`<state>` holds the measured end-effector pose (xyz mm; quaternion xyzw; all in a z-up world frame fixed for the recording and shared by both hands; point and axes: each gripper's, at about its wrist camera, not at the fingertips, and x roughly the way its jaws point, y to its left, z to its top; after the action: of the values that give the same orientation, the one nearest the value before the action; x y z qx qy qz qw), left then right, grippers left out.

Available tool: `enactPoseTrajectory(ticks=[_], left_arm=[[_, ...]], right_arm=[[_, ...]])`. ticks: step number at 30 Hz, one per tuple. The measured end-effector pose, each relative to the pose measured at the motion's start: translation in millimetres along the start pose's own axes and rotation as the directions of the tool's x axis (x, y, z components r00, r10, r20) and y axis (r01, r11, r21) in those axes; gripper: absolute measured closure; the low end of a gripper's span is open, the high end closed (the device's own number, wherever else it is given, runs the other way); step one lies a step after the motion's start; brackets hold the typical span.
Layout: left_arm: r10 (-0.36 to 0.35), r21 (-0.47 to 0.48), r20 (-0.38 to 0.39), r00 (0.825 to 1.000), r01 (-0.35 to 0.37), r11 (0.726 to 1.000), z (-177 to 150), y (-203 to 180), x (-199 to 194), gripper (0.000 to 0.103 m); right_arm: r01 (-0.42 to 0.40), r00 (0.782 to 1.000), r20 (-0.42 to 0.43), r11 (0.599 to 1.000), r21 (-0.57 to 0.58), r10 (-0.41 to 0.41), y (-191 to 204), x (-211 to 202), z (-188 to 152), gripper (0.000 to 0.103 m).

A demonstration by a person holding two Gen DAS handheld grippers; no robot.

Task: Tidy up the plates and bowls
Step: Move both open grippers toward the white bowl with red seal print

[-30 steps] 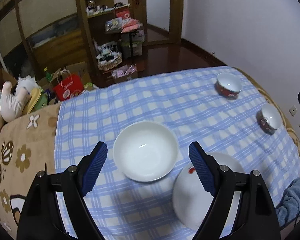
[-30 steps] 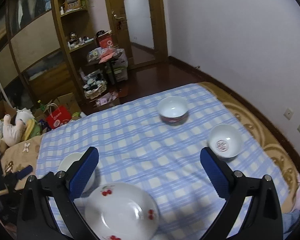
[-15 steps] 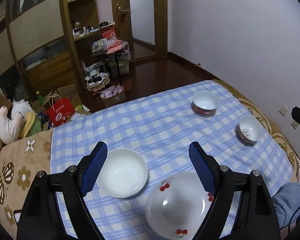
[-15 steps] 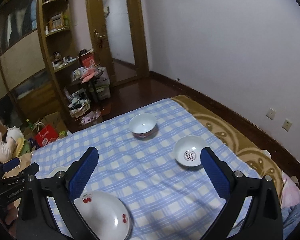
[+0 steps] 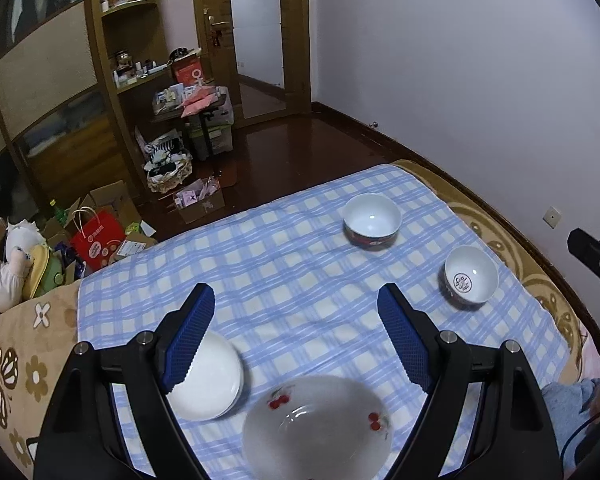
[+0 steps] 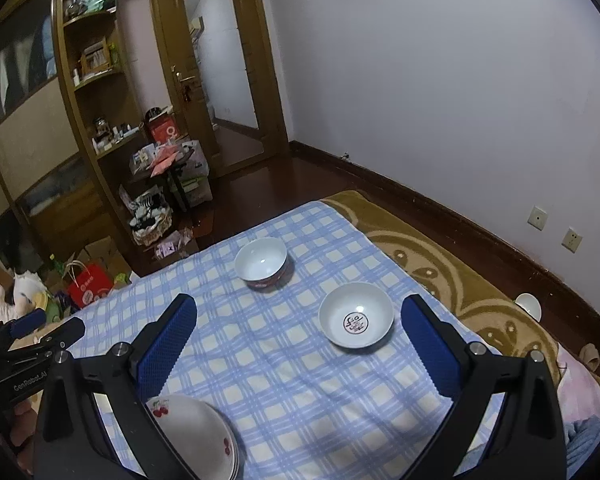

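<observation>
From the left wrist view, the left gripper (image 5: 296,332) hangs over a blue checked cloth (image 5: 300,280) spread on a bed, jaws wide with nothing between them. The plain white plate (image 5: 212,384) lies just behind the left finger, partly hidden by it. The cherry plate (image 5: 316,428) sits low in the middle, near the white plate and slightly blurred. Further off, the red-sided bowl (image 5: 372,220) and the stamped bowl (image 5: 471,280) stand well apart from the plates; both are empty. Beyond the bed edge are a red paper bag (image 5: 96,240), cardboard boxes and a wooden shelf unit (image 5: 132,60). A soft toy (image 5: 4,268) lies at the left.

From the right wrist view, the right gripper (image 6: 298,340) also has its jaws wide and empty. The stamped bowl (image 6: 356,320) lies between the fingers, nearer the right one, untouched. The red-sided bowl (image 6: 262,262) stands beyond it. The cherry plate (image 6: 196,432) shows at lower left, seemingly atop other plates, half behind the left finger. The left gripper (image 6: 28,340) pokes in at the left edge.
</observation>
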<state>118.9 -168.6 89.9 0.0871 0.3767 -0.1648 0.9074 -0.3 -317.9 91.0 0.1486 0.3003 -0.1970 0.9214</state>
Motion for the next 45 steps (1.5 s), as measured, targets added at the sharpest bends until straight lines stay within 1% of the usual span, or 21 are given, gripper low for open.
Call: enactPoseTrajectory(ticks=[1, 4, 10, 15, 19, 21, 26, 27, 30, 32, 35, 38, 39, 40, 41, 43, 45], left_arm=[[-0.003, 0.006, -0.002, 1.0, 0.003, 1.0, 3, -4, 4, 0.02], [-0.051, 0.01, -0.035, 0.998, 0.052, 0.999, 10, -17, 20, 0.02], [-0.055, 0.049, -0.07, 0.996, 0.059, 0.997, 16, -43, 56, 0.02], [-0.052, 0.063, -0.097, 0.994, 0.058, 0.996, 20, -59, 85, 0.02], [-0.065, 0.079, -0.113, 0.992, 0.074, 0.994, 24, -74, 106, 0.02], [-0.064, 0.089, -0.114, 0.991, 0.074, 0.993, 27, -82, 114, 0.02], [-0.108, 0.082, -0.138, 0.985, 0.12, 0.989, 36, -101, 137, 0.02], [-0.112, 0.086, -0.139, 0.984, 0.125, 0.988, 37, -106, 141, 0.02], [-0.13, 0.1, -0.145, 0.981, 0.145, 0.984, 40, -121, 153, 0.02], [-0.148, 0.098, -0.154, 0.977, 0.164, 0.982, 41, -128, 162, 0.02], [-0.17, 0.103, -0.149, 0.974, 0.186, 0.977, 39, -140, 176, 0.02], [-0.182, 0.105, -0.164, 0.97, 0.2, 0.974, 35, -148, 191, 0.02], [-0.177, 0.109, -0.165, 0.97, 0.197, 0.974, 33, -152, 196, 0.02], [-0.175, 0.116, -0.167, 0.97, 0.195, 0.974, 32, -156, 200, 0.02], [-0.175, 0.122, -0.172, 0.969, 0.197, 0.973, 31, -158, 203, 0.02], [-0.179, 0.135, -0.183, 0.967, 0.205, 0.969, 28, -165, 209, 0.02], [-0.181, 0.147, -0.194, 0.964, 0.211, 0.966, 25, -171, 215, 0.02]], right_arm=[[0.002, 1.0, 0.0, 1.0, 0.003, -0.002, -3, 3, 0, 0.0], [0.002, 1.0, -0.002, 1.0, 0.025, -0.002, -14, 14, 1, 0.0], [-0.031, 0.998, -0.054, 0.995, 0.1, 0.036, -37, 52, 1, 0.0], [-0.02, 0.997, -0.07, 0.991, 0.135, 0.03, -54, 78, 1, 0.0], [-0.003, 0.995, -0.094, 0.986, 0.165, 0.018, -68, 100, -1, 0.0], [0.019, 0.994, -0.107, 0.986, 0.167, -0.001, -75, 110, -1, 0.0], [0.078, 0.989, -0.135, 0.986, 0.147, -0.058, -91, 129, -2, 0.0], [0.084, 0.987, -0.146, 0.983, 0.161, -0.06, -96, 133, -4, 0.0], [0.059, 0.983, -0.181, 0.969, 0.239, -0.015, -113, 147, -9, 0.0], [0.072, 0.979, -0.203, 0.962, 0.263, -0.018, -122, 155, -13, 0.0], [0.095, 0.974, -0.224, 0.958, 0.271, -0.033, -130, 167, -18, 0.0], [0.106, 0.969, -0.244, 0.961, 0.255, -0.042, -135, 175, -23, 0.0], [0.114, 0.966, -0.253, 0.963, 0.245, -0.05, -136, 178, -25, 0.002], [0.122, 0.964, -0.261, 0.963, 0.241, -0.057, -138, 180, -27, 0.007], [0.128, 0.96, -0.273, 0.961, 0.246, -0.058, -141, 184, -30, 0.009], [0.116, 0.96, -0.279, 0.953, 0.28, -0.035, -146, 188, -33, 0.011], [0.119, 0.957, -0.287, 0.948, 0.296, -0.031, -151, 192, -37, 0.013]])
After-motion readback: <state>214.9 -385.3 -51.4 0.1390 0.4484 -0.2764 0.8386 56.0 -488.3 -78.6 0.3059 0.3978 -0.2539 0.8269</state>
